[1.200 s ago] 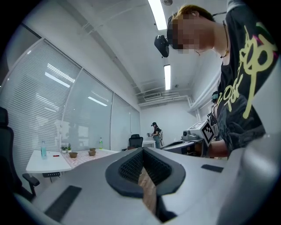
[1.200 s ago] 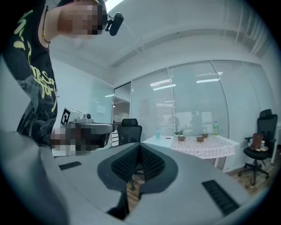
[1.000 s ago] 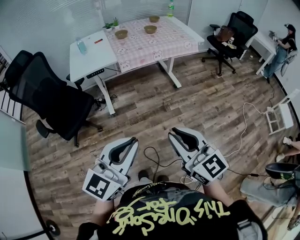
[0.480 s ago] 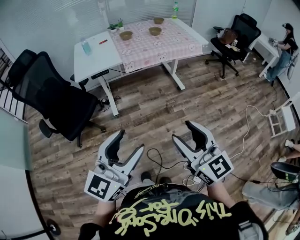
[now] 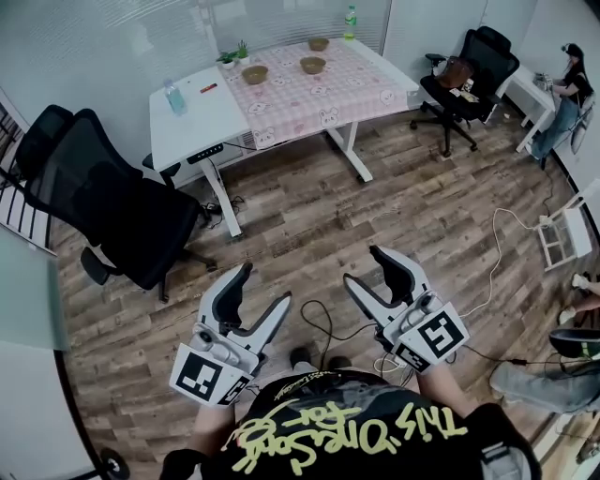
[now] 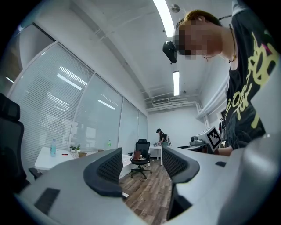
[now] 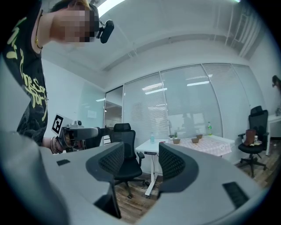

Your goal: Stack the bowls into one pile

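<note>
The wooden floor (image 5: 394, 216) fills most of the head view, which alone shows the whole layout from above. At the upper middle stands the white surface (image 5: 192, 117), its right part under a pink checked cloth (image 5: 319, 94). A black office chair (image 5: 122, 211) sits at the left, near the surface's left end. A second black chair (image 5: 478, 56) is at the upper right, with a person (image 5: 562, 98) at a side desk beyond it.

The left tongs (image 5: 265, 283) and right tongs (image 5: 362, 265) are held low in the frame, side by side over the floor, well apart from the surface. Both point up the frame. The jaws of each have just been opening and now stand wide apart, released, with only air between them and touching nothing.

All three bowls are unstacked on the cloth. The left bowl (image 5: 255, 74) and middle bowl (image 5: 313, 65) are near each other, and the far bowl (image 5: 319, 43) lies towards the back edge. A green bottle (image 5: 351, 21) stands at the back corner, and a clear bottle (image 5: 172, 96) stands on the bare white part.

The right tongs' view frames the near chair and the surface side-on between its jaws, with the bowls small at middle right and a glass wall with blinds behind them. The left tongs' view instead looks at the second chair, the distant person and the ceiling lights.
</note>
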A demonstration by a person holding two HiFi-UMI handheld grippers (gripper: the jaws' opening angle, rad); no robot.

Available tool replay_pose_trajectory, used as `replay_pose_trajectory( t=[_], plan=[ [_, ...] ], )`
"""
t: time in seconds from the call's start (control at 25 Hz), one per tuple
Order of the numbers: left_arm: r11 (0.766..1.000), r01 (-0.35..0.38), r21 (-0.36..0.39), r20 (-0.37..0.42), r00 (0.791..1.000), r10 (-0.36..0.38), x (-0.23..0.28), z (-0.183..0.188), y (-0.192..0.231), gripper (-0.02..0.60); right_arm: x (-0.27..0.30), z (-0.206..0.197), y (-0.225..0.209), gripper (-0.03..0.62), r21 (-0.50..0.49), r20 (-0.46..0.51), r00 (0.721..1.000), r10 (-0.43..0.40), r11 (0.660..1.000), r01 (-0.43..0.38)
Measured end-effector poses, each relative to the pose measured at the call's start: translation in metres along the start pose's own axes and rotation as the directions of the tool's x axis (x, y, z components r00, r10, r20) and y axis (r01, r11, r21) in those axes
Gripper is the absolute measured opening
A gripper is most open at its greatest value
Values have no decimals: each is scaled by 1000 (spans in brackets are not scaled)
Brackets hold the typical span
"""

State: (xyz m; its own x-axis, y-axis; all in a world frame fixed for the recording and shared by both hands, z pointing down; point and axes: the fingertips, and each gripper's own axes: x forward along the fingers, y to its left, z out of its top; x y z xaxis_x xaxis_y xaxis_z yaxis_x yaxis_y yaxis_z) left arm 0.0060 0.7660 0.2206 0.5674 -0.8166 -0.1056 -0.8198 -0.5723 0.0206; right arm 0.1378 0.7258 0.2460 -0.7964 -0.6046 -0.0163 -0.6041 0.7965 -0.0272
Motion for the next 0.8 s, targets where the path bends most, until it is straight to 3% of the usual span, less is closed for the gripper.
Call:
replay_pose_trajectory(
  t=[0.4,0.8],
  plan=[
    [996,80,30,-18,997,-79,-19,-5,20,281,28,-6,33,230,-20,8,1000,-17,1000,18],
    [997,80,14,-10,997,-80,-22,-13,29,281,30,-9,35,230,-29,-12,999,-30,999,30]
  ],
)
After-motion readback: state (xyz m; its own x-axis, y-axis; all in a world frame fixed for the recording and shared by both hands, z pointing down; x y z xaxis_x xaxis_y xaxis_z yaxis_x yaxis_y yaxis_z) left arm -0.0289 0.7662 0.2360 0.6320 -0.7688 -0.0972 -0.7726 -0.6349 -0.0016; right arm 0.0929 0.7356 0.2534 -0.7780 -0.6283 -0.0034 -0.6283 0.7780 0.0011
